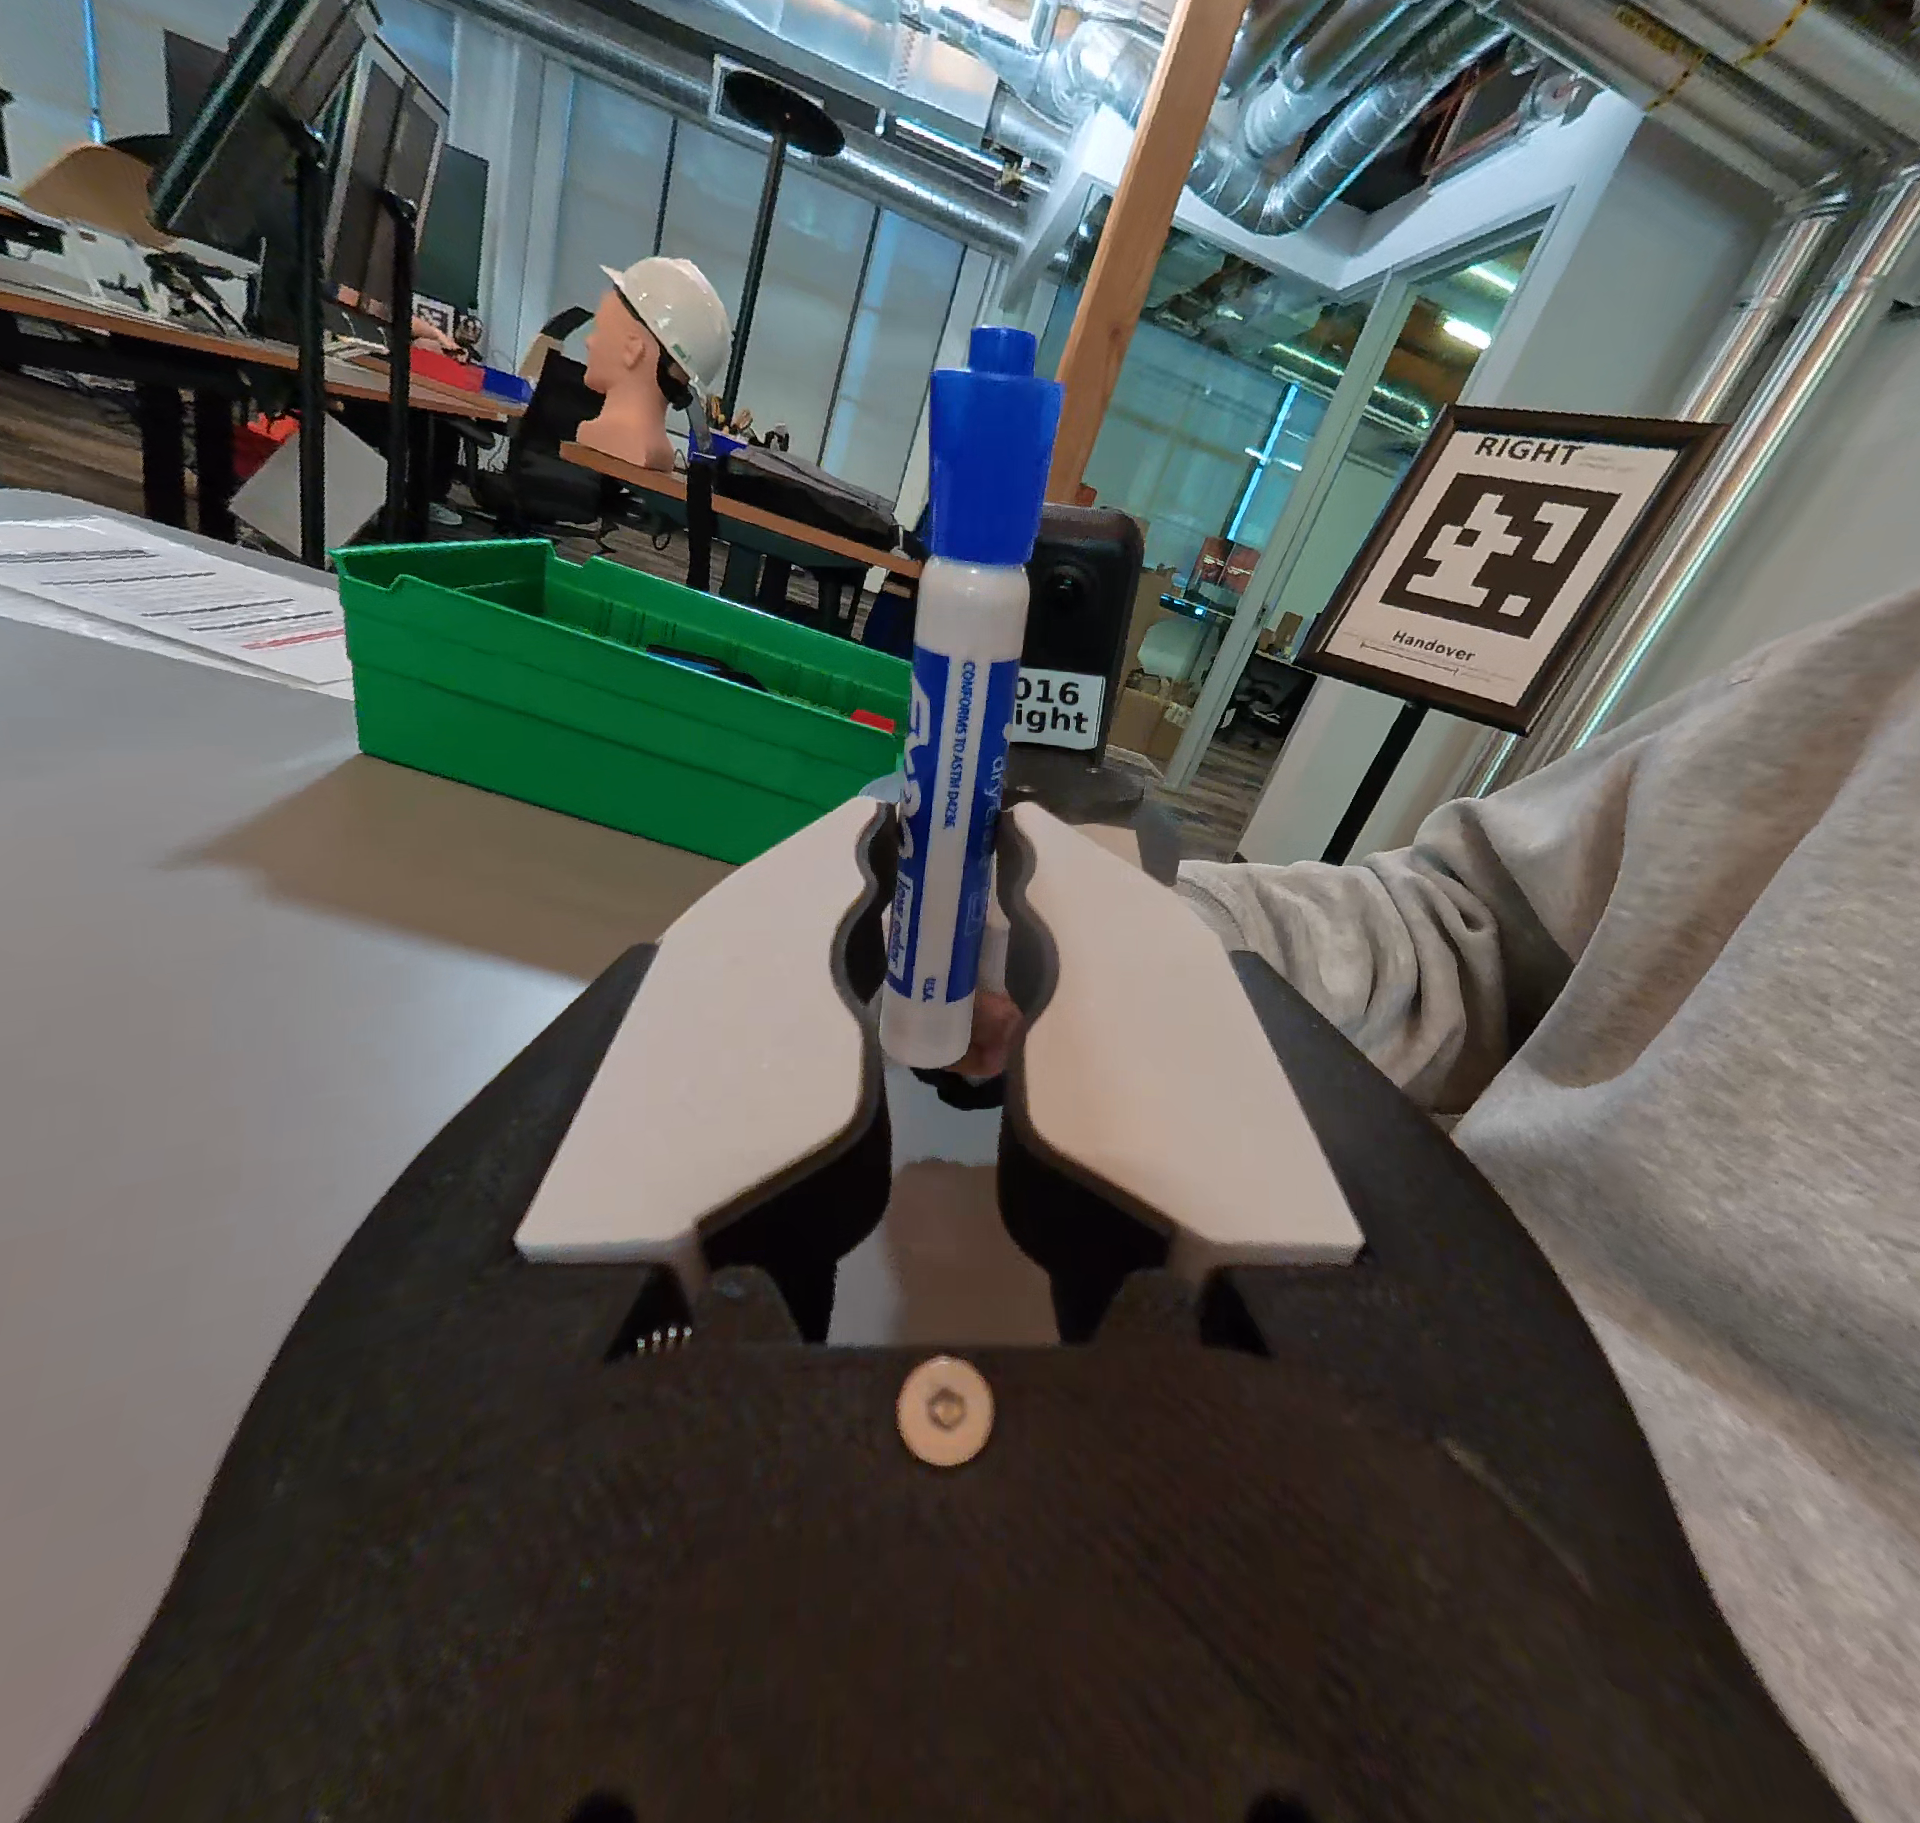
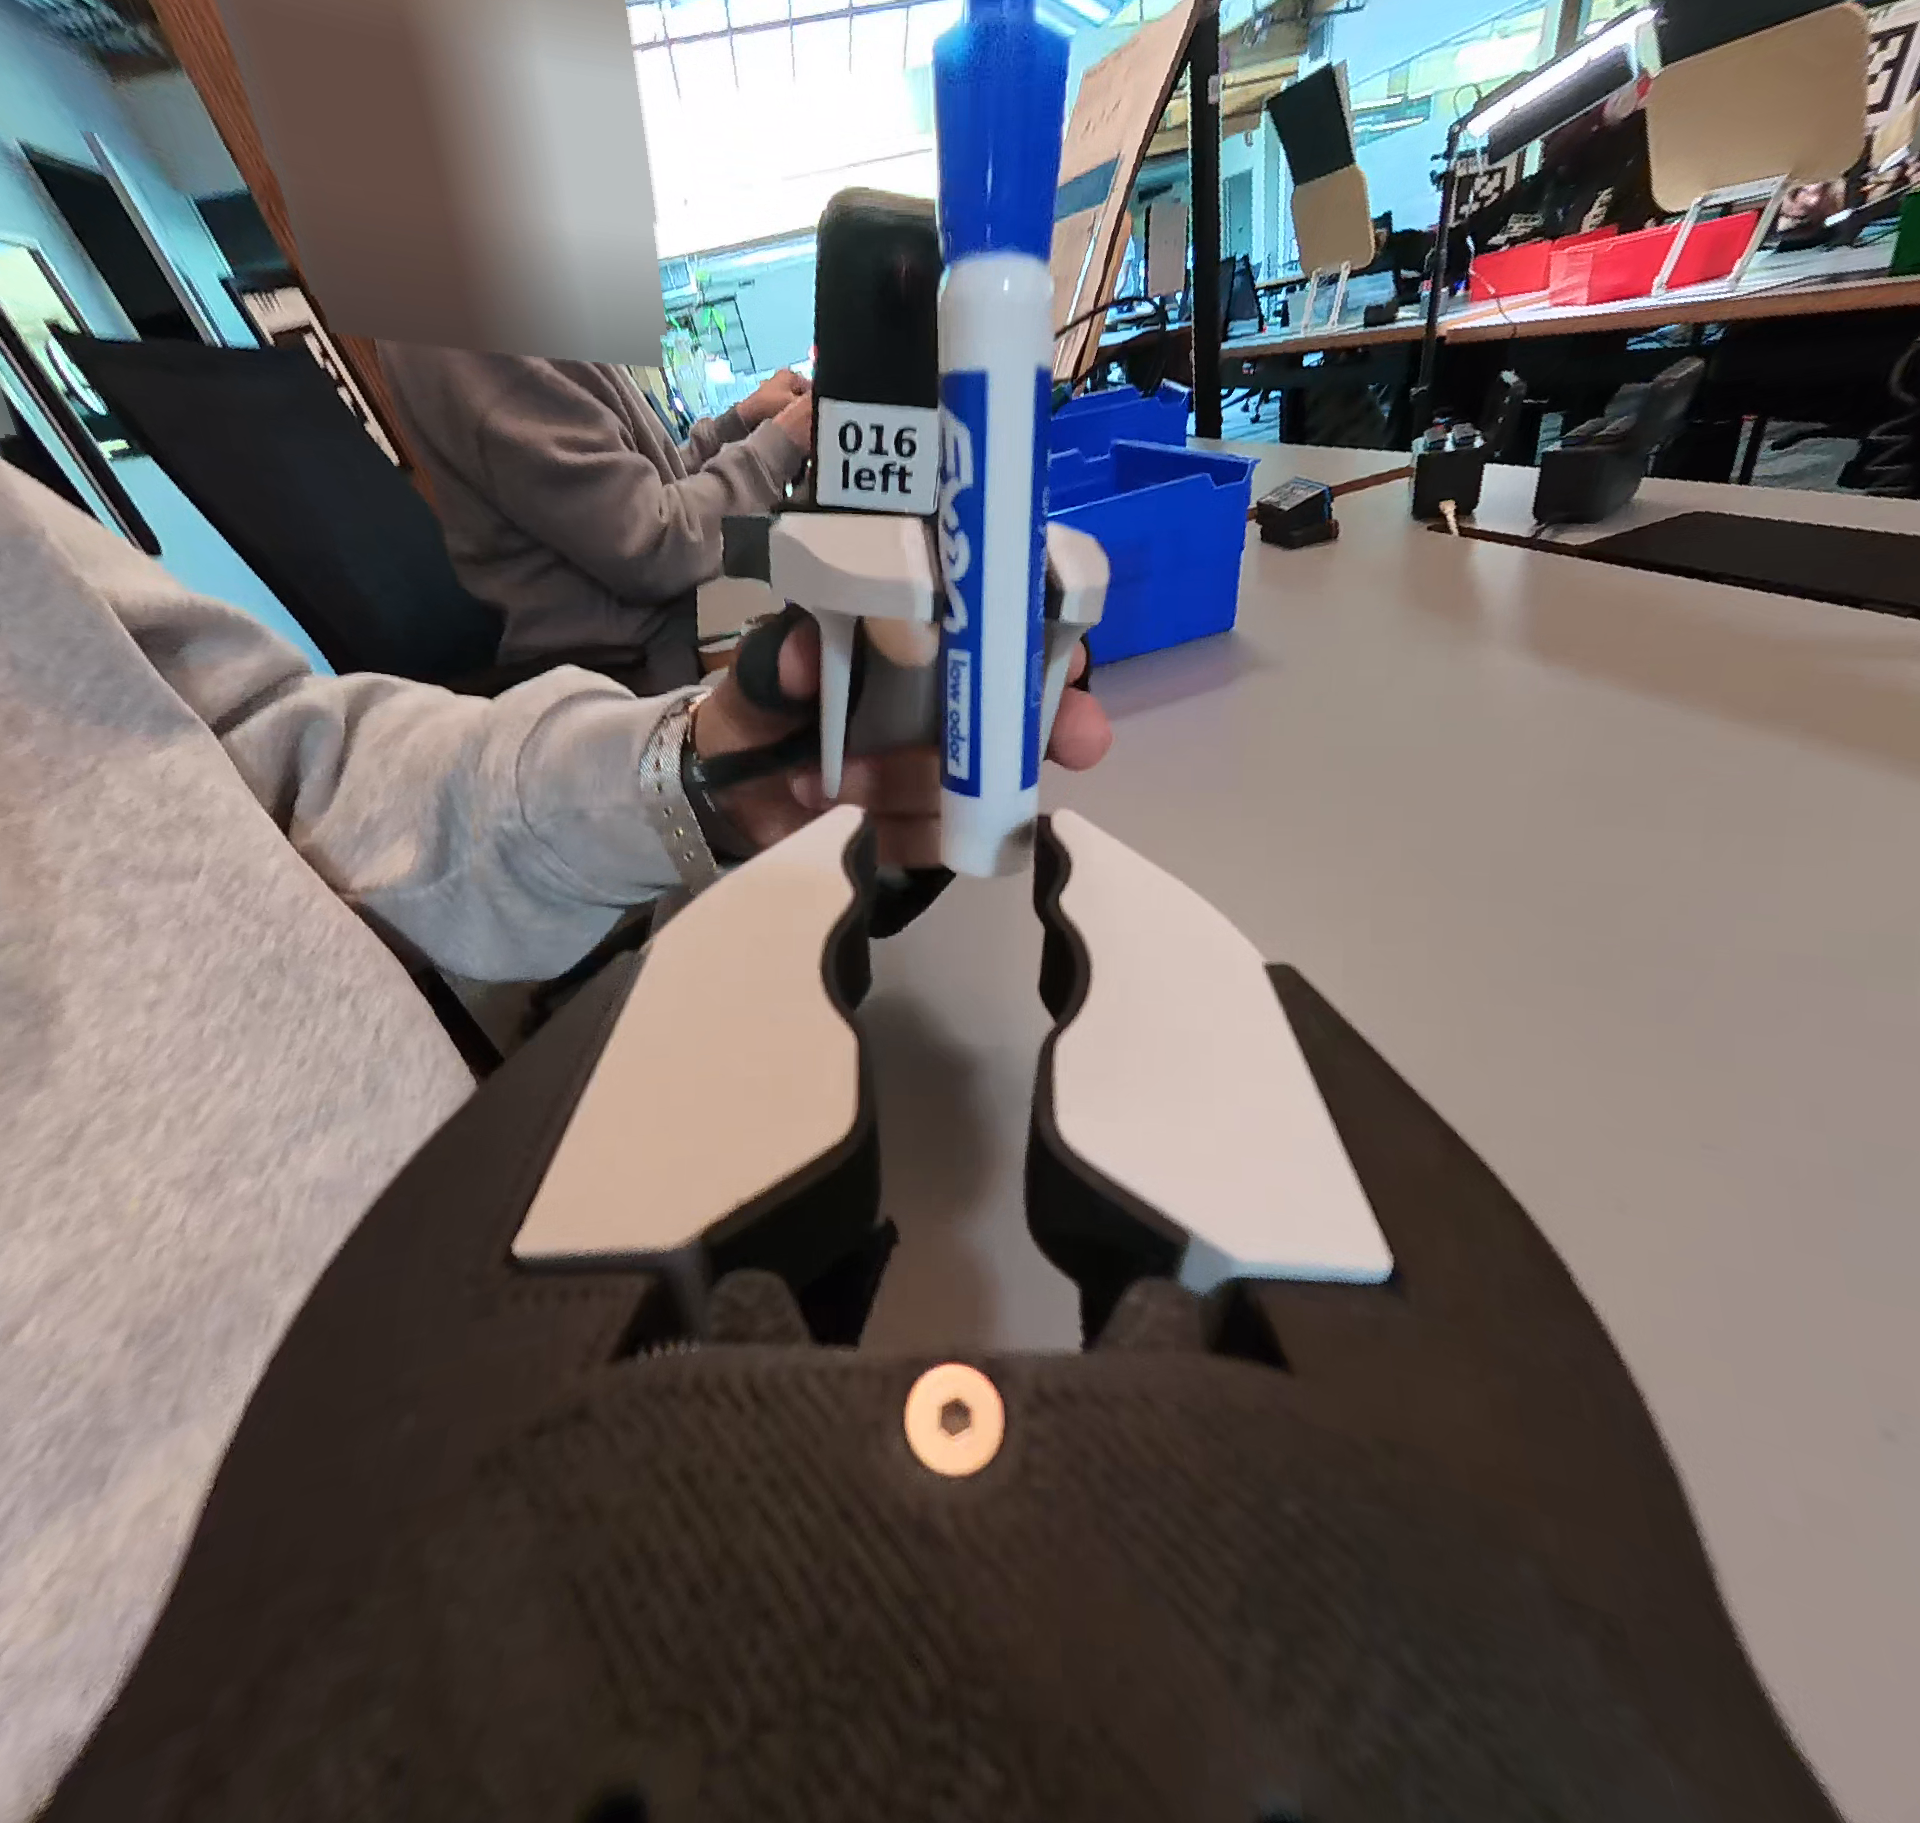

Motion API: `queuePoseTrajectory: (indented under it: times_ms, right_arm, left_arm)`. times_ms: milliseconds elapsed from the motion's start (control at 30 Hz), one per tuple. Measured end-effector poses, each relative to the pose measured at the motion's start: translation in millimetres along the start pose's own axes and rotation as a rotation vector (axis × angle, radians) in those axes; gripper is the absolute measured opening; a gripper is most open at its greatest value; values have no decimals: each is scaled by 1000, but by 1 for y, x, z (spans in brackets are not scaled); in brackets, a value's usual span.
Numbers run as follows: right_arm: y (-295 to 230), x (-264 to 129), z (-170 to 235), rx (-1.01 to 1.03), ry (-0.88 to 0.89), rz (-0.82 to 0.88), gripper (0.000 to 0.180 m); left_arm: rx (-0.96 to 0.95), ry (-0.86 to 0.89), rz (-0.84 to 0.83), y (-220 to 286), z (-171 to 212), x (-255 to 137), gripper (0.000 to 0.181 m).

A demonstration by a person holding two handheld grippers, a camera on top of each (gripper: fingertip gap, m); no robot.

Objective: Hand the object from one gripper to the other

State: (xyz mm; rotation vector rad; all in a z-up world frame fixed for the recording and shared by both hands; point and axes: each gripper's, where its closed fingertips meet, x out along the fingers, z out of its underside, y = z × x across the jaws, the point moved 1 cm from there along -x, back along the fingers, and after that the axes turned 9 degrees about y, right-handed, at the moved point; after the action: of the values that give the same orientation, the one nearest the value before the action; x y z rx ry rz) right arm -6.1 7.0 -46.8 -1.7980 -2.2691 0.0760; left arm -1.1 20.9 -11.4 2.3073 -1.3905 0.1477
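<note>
1. Marker (image 1: 961, 734) – white barrel with a blue label band and a blue cap, standing nearly upright, cap uppermost. It is held off the grey table (image 1: 208, 942), not resting on it.
2. Left gripper (image 1: 943, 828) – white fingers on a black body, clamped on the lower half of the marker's barrel. In the right wrist view the same gripper (image 2: 940, 578) appears from the front, pinching the barrel at the label band, with a black camera block bearing a small white label above it.
3. Left hand (image 2: 894, 724) – wrapped around the left gripper's handle, a grey sleeve and a light band at the wrist.
4. Right gripper (image 2: 945, 880) – fingers apart, holding nothing. The marker's bottom end sits just at the gap between its fingertips, close to the right-hand one; whether it touches cannot be told.
5. Green bin (image 1: 613, 693) – on the table beyond the left gripper, dark items partly visible inside.
6. Blue bin (image 2: 1153, 526) – on the table behind the marker in the right wrist view.
7. Framed sign (image 1: 1496, 568) – black-and-white square pattern, on a dark stand to the right of the table.
8. Mannequin head (image 1: 644, 371) – wearing a white hard hat, on a far desk.
9. Printed sheet (image 1: 177, 589) – lying flat on the table's far left edge.
10. Seated person (image 2: 561, 495) – grey top, in the background of the right wrist view.
</note>
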Motion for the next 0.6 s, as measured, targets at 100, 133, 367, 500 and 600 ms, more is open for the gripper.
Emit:
queuePoseTrajectory:
  times_ms: [100, 133, 367, 500, 600]
  right_arm:
    - [-1, 1, 1, 5, -2, -3, 28]
    - [-1, 1, 1, 8, -1, -5, 27]
    - [-4, 0, -2, -4, 8, -19, 20]
    - [-6, 0, -6, -14, 24, -20, 19]
    - [-6, -2, -11, -22, 42, -20, 19]
  left_arm:
    - [4, -13, 21, 6, 2, 4, 19]
    - [6, -18, 27, 8, 3, 6, 19]
    - [9, -23, 39, 13, 5, 10, 19]
    - [-10, -7, 42, 15, 1, 11, 21]
    - [-26, 4, 25, 12, -1, 11, 41]
